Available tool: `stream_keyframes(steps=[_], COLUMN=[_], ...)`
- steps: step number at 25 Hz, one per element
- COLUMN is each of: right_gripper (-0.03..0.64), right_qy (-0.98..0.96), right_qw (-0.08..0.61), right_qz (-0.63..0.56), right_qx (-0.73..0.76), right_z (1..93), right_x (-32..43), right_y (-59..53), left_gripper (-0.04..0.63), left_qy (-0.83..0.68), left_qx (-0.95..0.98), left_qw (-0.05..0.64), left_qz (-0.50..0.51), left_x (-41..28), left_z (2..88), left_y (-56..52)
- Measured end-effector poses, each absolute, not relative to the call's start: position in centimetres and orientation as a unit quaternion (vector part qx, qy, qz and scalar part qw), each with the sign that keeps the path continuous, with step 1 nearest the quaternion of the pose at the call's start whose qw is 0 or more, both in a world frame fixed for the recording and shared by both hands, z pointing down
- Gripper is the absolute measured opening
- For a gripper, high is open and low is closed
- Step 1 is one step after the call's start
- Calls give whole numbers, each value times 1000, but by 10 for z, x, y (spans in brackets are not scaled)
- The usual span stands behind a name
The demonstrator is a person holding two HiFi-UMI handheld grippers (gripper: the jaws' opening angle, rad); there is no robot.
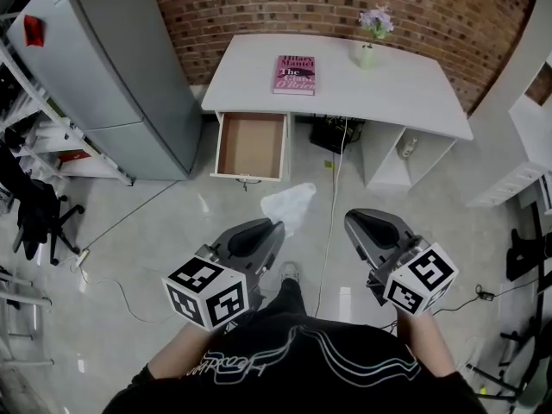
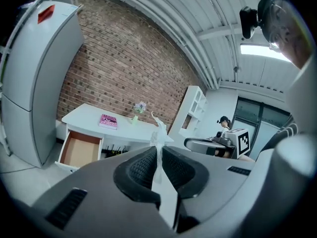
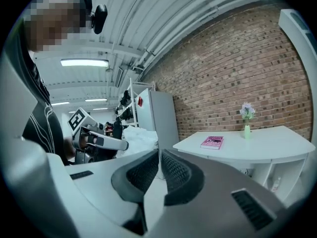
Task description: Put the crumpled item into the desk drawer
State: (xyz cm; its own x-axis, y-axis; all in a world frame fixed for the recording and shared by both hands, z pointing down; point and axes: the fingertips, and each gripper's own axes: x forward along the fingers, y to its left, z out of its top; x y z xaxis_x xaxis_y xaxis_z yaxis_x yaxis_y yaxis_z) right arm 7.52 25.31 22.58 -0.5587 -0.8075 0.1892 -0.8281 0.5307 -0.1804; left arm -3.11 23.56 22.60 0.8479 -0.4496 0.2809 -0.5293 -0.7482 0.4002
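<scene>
Pale floor tiles show beneath the white crumpled item [image 1: 289,205], which hangs at the frame's centre, pinched in the clenched left gripper [image 1: 274,228]. The right gripper [image 1: 355,224], at lower right, is closed on nothing. To carry it well, I'd judge, means a firm pinch and steering up-left over the drawer [image 1: 222,145] before lowering. That drawer stands pulled open from the desk [image 1: 388,93] and looks empty.
</scene>
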Motion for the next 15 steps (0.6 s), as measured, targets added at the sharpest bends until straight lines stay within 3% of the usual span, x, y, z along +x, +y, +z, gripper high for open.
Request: stream_keyframes(steps=[15], right_gripper=[48], right_qy=[-860], right_qw=[92], right_qz=[175], right_qx=[470], right_z=[283], right_x=[86], right_y=[28], left_gripper=[48], left_qy=[-275], left_qx=[909], left_qw=[292], left_qz=[117], left_x=[-39], left_z=[302], left_y=[2])
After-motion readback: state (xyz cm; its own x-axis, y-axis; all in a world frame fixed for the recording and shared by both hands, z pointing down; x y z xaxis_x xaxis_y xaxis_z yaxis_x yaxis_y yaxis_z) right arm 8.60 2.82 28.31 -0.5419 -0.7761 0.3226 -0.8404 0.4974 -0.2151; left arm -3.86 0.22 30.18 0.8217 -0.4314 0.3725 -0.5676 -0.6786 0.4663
